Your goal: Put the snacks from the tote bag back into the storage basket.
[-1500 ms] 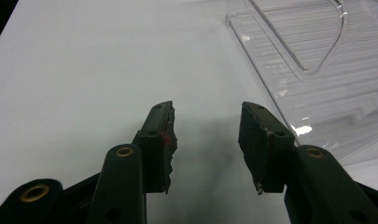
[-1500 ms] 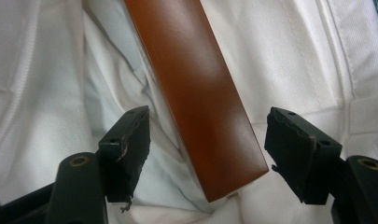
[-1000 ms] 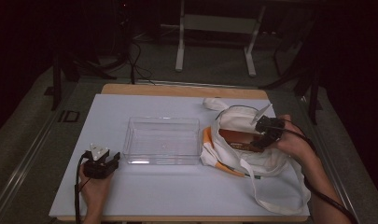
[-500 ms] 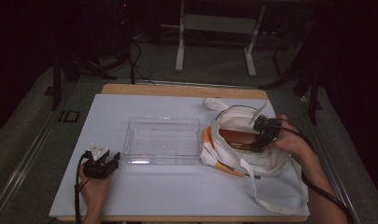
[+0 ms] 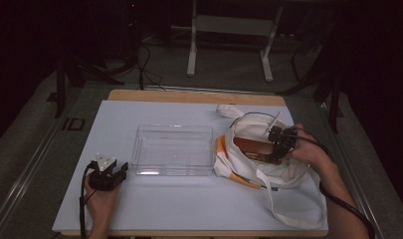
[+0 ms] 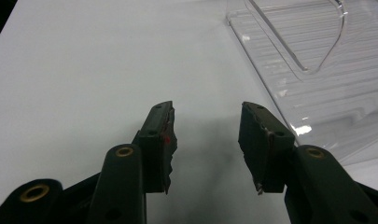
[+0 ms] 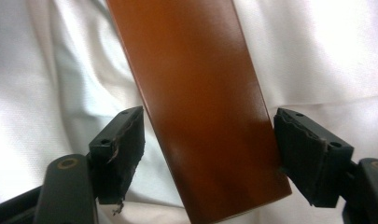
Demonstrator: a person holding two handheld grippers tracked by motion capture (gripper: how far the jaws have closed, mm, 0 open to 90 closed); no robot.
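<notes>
- We find the right claw (image 7: 207, 158) open, its jaws standing either side of a flat brown block (image 7: 196, 102); the right jaw sits at the block's edge, while a gap separates the left jaw from it, so nothing is gripped.
- The block lies inside the white cloth bag (image 5: 261, 159) near the right edge of the worktop (image 5: 189, 209), tilted across the jaw line.
- Risk: closing on a tilted, glossy face. We judge the block may twist or slide out of the pads.
- Risk: loose cloth lies directly beneath and beside the jaws. We could pinch fabric with the block and drag the bag along.
- Risk: the bag's strap (image 5: 288, 199) trails toward the near right corner and may snag the forearm or the cable.
- The left claw (image 6: 207, 140) rests open and empty near the near left corner, just beside the clear tray (image 5: 173, 149); nothing is steadying the bag.
</notes>
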